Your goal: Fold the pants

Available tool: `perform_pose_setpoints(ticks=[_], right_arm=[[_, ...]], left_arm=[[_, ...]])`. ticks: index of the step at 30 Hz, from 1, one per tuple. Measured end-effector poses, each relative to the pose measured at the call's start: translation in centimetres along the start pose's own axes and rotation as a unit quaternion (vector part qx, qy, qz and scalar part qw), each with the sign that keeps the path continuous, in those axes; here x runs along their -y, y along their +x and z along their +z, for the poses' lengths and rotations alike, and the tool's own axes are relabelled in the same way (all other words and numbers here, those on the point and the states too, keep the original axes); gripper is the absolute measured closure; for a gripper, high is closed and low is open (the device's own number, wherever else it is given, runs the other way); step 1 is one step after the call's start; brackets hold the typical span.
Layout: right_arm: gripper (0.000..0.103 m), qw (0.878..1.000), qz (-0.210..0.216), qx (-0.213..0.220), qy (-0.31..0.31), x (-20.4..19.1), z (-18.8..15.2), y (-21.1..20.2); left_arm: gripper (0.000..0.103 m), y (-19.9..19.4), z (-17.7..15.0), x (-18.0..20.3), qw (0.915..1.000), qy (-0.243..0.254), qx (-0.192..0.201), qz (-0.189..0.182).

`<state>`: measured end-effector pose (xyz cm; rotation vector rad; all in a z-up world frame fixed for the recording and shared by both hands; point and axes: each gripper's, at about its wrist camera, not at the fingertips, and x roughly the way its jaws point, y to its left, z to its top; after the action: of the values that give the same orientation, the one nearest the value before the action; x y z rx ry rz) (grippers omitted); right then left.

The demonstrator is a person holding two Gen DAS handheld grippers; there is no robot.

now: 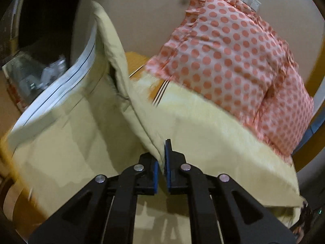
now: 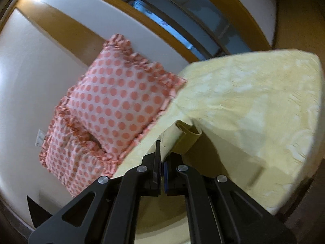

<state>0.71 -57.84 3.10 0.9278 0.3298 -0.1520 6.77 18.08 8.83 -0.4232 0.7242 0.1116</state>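
**Both grippers pinching the pants, fold not laid down yet**

The left gripper [image 1: 161,163] is clenched on a doubled edge of the pale khaki pants [image 1: 85,126], the cloth caught between its blue pads [image 1: 167,158]. From that pinch the fabric rises in a ridge and spreads away to the left as a broad panel lifted off the bed, with a narrower length standing up behind it.

The right gripper [image 2: 161,162] is likewise closed on the pants [image 2: 168,142], gripping near a hemmed edge; a belt loop [image 2: 187,137] curls just beyond its fingers, which suggests this is the waistband end.

Under and beyond both grips lies the yellow bedspread [image 2: 254,105], and two pink polka-dot pillows [image 1: 227,61] are stacked at the head of the bed against the wall.

My reading is that the task is in its middle part: the garment is grasped at two points and raised, but it hangs loose and creased. Laying it flat, bringing the halves together and smoothing the fold all appear to remain.
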Motion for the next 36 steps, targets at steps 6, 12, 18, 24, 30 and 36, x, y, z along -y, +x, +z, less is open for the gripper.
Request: perform_pose_setpoints(ticks=[6,12,18,24,30,36], right_arm=[[0.101,0.999,-0.035,-0.015,0.015,2.5,-0.9,-0.1],[0.101,0.998,-0.052,-0.019,0.011,3.4,-1.3,-0.4],[0.094,0.996,-0.090,-0.019,-0.001,3.6,-1.9,-1.3],[0.035,0.989,-0.139,0.051,-0.010,3.6,-2.0,-4.2],[0.046,0.992,-0.120,0.025,-0.036,3.2,-3.0,-2.5],[0.098,0.991,-0.107,0.004,-0.076,2.4,-4.1,-1.0]], left_arm=[[0.098,-1.5,-5.5,-2.8,0.9992,-0.019,-0.023,0.026],[0.098,-1.4,-7.4,-3.3,0.9993,-0.015,-0.018,0.029],[0.089,-2.1,-7.9,-3.4,0.9998,0.006,-0.003,0.021],[0.036,-5.8,-8.1,-4.0,0.9957,-0.007,0.068,0.062],[0.025,-8.2,-7.1,-3.7,0.9860,-0.003,0.148,0.077],[0.025,-4.5,-7.2,-4.3,0.9932,-0.005,0.093,0.070]])
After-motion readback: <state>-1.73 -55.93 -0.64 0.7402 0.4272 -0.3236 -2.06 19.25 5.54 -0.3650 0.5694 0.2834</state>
